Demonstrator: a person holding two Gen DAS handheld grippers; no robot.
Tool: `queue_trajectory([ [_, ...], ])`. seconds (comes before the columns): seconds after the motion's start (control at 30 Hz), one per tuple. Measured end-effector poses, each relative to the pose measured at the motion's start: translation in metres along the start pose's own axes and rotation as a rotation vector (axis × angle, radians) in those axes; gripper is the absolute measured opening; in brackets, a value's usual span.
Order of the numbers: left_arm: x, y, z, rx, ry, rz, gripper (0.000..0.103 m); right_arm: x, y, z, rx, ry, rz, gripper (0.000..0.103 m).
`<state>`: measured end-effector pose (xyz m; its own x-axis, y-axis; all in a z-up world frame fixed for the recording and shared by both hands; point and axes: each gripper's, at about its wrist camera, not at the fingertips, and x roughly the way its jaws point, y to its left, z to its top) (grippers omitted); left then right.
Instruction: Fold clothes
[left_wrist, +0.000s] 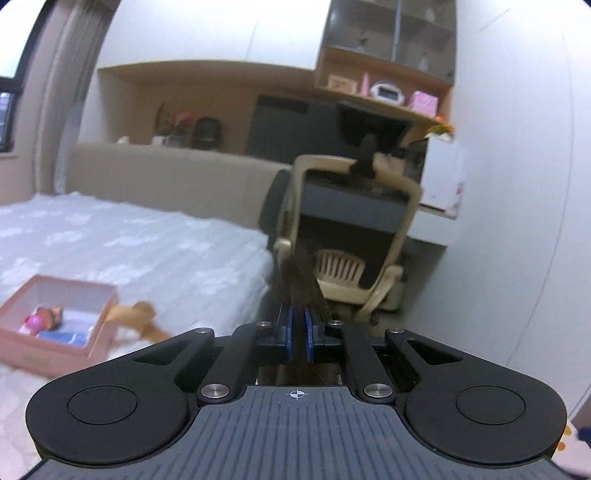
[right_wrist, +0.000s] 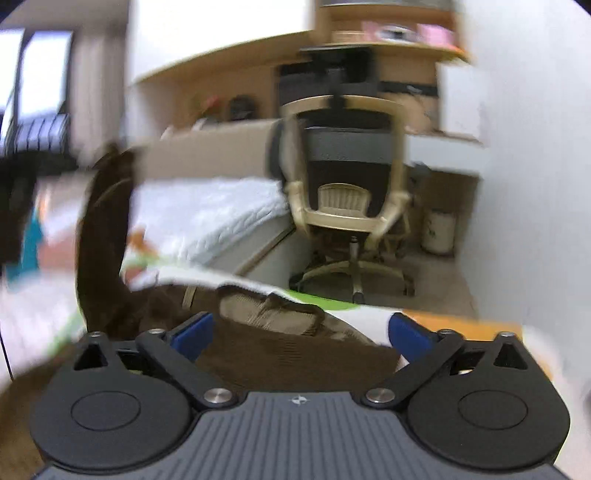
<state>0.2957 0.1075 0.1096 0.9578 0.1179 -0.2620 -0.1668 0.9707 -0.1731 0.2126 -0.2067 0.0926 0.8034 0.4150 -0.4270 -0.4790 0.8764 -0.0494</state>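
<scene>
Your left gripper (left_wrist: 298, 332) is pinching a strip of the brown garment (right_wrist: 280, 354) between nearly closed jaws and is holding it up in the air over the edge of the bed (left_wrist: 155, 243). Your right gripper (right_wrist: 301, 332) is hovering with jaws wide apart and gripping nothing, just above the crumpled part of the garment. The cloth is rising from there up and to the left, probably toward your left gripper, though the blur makes this uncertain.
</scene>
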Motion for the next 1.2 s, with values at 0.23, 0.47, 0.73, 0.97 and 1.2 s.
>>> queue_trajectory([
  [0.23, 0.011, 0.017, -0.029, -0.02, 0.073, -0.025, 0.008, 0.091, 0.09, 0.004, -0.234, 0.208, 0.188, 0.079],
  [0.47, 0.018, 0.062, -0.054, -0.063, 0.214, -0.171, 0.055, 0.115, 0.098, 0.025, -0.126, 0.152, 0.192, 0.011],
  [0.73, 0.054, 0.026, -0.066, 0.072, 0.319, -0.277, 0.094, 0.144, 0.122, 0.016, -0.185, 0.26, 0.296, 0.039],
  [0.97, 0.121, -0.014, -0.092, 0.205, 0.408, -0.112, 0.085, 0.042, 0.067, 0.015, -0.087, 0.121, 0.26, 0.079],
  [1.2, 0.097, -0.029, -0.077, 0.297, 0.318, -0.141, 0.009, -0.045, -0.002, -0.006, 0.033, 0.037, 0.097, 0.079],
])
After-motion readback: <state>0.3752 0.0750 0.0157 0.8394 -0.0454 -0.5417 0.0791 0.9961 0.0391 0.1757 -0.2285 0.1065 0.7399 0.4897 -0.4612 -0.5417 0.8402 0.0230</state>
